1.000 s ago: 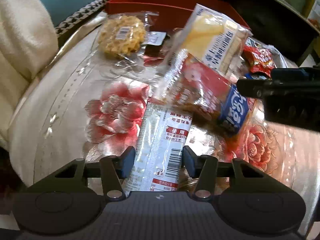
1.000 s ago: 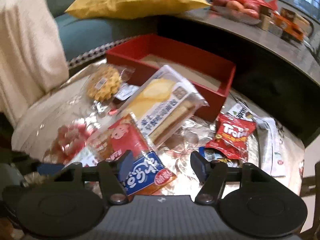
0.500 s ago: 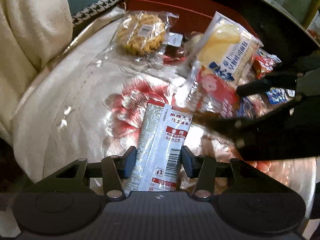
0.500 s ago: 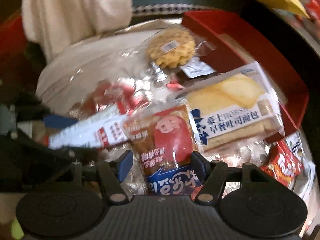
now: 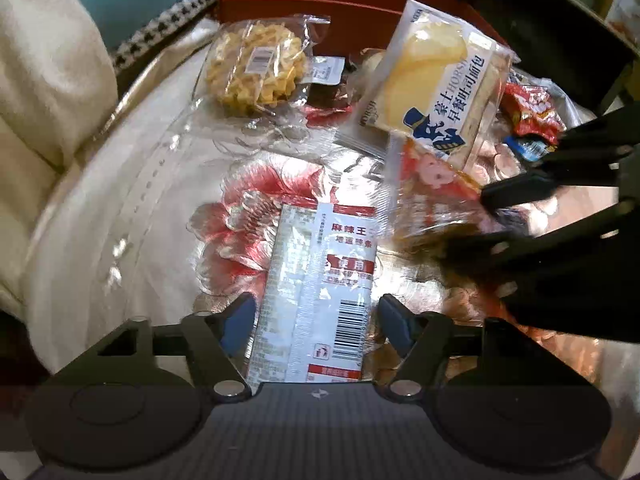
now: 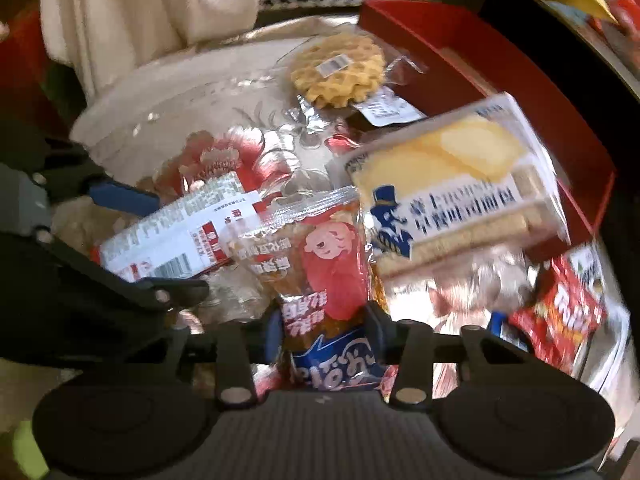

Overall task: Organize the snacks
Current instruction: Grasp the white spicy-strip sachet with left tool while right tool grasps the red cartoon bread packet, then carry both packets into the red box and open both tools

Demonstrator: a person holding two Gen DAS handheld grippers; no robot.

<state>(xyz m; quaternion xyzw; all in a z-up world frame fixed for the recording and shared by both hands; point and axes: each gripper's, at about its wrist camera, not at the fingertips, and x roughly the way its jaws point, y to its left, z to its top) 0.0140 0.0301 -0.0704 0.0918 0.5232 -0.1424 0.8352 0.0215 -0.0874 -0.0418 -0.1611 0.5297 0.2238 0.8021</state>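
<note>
Your right gripper (image 6: 322, 330) has just been closing, and its pads now press both edges of the red-and-blue snack packet (image 6: 320, 276), which lies on the flowered tablecloth (image 5: 152, 184) partly under the toast bread pack (image 6: 460, 196). Your left gripper (image 5: 316, 320) has just been opening; its jaws stand apart with gaps on both sides of the white barcode sachet (image 5: 320, 292) lying flat between them. The waffle packet (image 5: 256, 68) lies just beside the red tray (image 6: 520, 92). The small red chip bag (image 6: 568, 312) lies at the right.
</note>
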